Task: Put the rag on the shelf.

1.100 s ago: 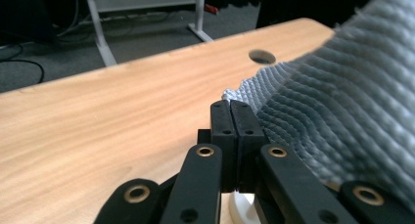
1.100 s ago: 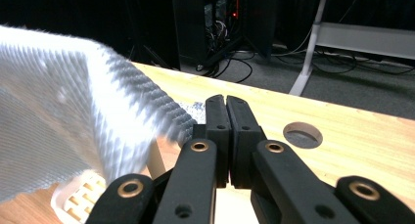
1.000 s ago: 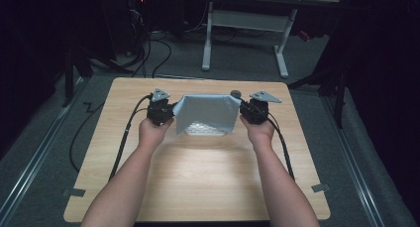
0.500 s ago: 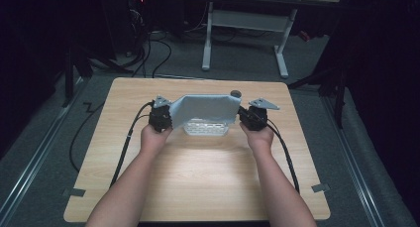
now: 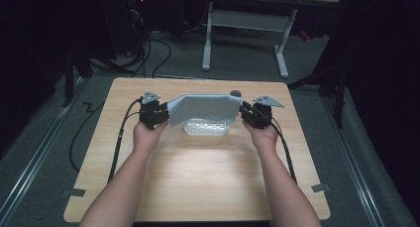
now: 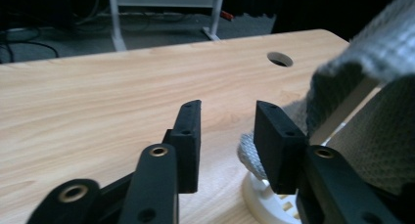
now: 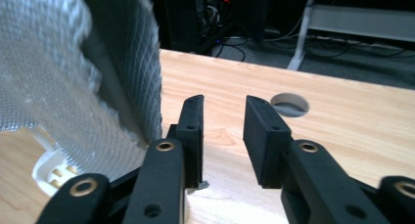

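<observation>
You are letting go: both sets of jaws have just been opening, nothing between them. The grey cloth (image 5: 203,110) drapes the white basket (image 5: 207,128), between your left gripper (image 5: 166,115) and right gripper (image 5: 243,115). Next, back both straight away without snagging it.

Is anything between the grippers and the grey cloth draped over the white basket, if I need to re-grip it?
Nothing visible. The grey cloth lies over the white basket, its ends right beside the left gripper and right gripper. Both sets of jaws have just been opening, with nothing between them.
</observation>
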Tool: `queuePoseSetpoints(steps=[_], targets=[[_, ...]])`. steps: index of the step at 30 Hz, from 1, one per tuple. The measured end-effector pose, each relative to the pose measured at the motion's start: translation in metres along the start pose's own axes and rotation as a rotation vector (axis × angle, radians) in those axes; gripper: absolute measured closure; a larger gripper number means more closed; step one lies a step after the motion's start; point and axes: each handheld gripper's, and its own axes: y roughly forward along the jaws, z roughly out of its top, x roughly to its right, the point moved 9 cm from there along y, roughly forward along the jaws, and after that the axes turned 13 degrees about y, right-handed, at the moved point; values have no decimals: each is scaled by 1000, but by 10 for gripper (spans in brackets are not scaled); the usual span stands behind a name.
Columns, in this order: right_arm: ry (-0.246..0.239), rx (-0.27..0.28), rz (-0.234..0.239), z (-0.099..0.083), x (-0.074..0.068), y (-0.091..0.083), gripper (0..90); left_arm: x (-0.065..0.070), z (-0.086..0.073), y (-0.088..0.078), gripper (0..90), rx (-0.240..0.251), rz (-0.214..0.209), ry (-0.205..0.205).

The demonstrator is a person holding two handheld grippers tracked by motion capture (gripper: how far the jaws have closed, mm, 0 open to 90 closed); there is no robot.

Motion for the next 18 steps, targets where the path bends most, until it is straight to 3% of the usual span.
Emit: queuePoseSetpoints(steps=[4, 9, 18], targets=[[-2, 8, -14, 5, 4, -6, 618, -9, 1, -11, 597, 2, 34, 13], [1, 18, -31, 7, 11, -15, 561, -19, -4, -25, 576, 0, 60, 0], [-8, 4, -42, -1, 16, -35, 524, -23, -18, -43, 542, 3, 84, -2]])
